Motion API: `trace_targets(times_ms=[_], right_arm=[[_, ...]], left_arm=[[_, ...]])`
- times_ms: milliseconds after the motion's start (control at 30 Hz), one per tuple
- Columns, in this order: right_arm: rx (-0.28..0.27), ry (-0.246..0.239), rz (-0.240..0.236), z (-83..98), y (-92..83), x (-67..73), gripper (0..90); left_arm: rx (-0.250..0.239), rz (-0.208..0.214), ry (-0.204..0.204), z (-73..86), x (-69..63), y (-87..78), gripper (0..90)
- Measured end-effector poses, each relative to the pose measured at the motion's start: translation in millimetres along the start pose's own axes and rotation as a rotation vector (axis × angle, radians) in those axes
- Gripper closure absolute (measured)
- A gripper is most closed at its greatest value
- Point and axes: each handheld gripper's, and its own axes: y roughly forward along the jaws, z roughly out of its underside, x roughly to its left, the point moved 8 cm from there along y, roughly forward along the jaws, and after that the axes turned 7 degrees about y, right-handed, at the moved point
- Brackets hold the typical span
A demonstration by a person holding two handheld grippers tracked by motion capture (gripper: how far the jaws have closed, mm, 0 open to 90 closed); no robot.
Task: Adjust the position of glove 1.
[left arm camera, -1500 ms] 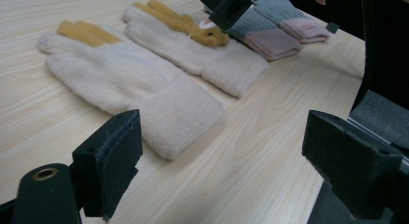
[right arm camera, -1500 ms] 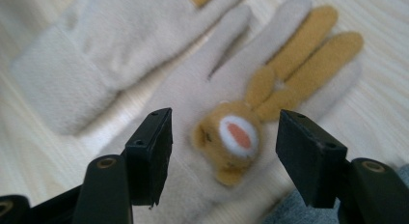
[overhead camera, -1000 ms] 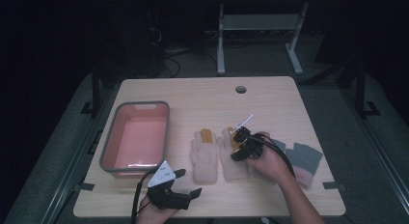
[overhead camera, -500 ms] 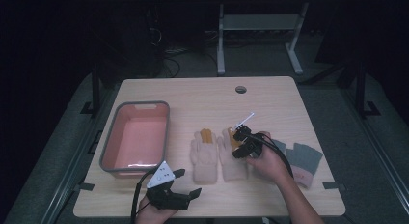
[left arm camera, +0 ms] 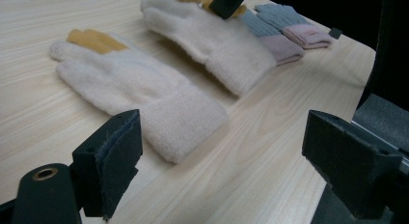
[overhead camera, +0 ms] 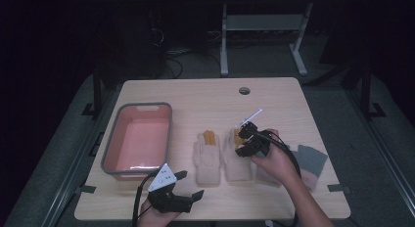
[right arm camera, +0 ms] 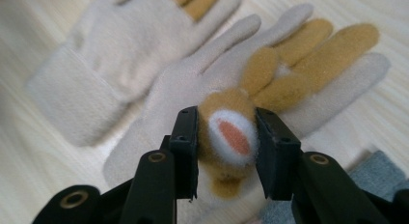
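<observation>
On the desk [overhead camera: 274, 100], right of its middle, the right claw [overhead camera: 243, 141] is clamped on a small tan plush piece with a white and orange face [right arm camera: 230, 137], its pads pressing both sides after the jaws have just been closing around it. That piece sits over the palm of the right cream glove [overhead camera: 237, 161], whose tan middle fingers point to the far side. Just left of it lies the left cream glove [overhead camera: 207, 161], flat, close beside its pair. A grey and pink glove [overhead camera: 309, 163] lies right of the pair, partly under the person's right hand. At the near left edge, the left claw [overhead camera: 188, 185] rests with jaws wide apart and nothing between them, pointing toward the gloves. A pink tub with a grey rim [overhead camera: 110, 153] stands at the left.
</observation>
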Motion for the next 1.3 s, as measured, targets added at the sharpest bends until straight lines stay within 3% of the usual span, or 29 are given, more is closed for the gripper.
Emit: trace_targets(times_ms=[267, 433, 933, 1300], right_arm=[[-0.017, -0.026, -0.001, -7.1, -12.9, 10.0, 63.7], [-0.033, -0.042, -0.027, -13.4, -18.2, 21.5, 63.7], [-0.027, -0.095, -0.084, -38.4, 2.1, 59.3, 63.5], [-0.027, -0.083, -0.116, -50.1, 12.1, 71.7, 63.5]], left_arm=[[-0.005, -0.009, -0.006, -0.2, 2.9, -2.3, 14.2], [-0.007, -0.016, -0.004, -0.4, 3.5, -3.3, 14.2], [-0.008, -0.024, -0.005, -1.0, 5.4, -6.6, 14.2], [0.0, -0.023, -0.002, -0.3, 6.6, -8.0, 14.2]])
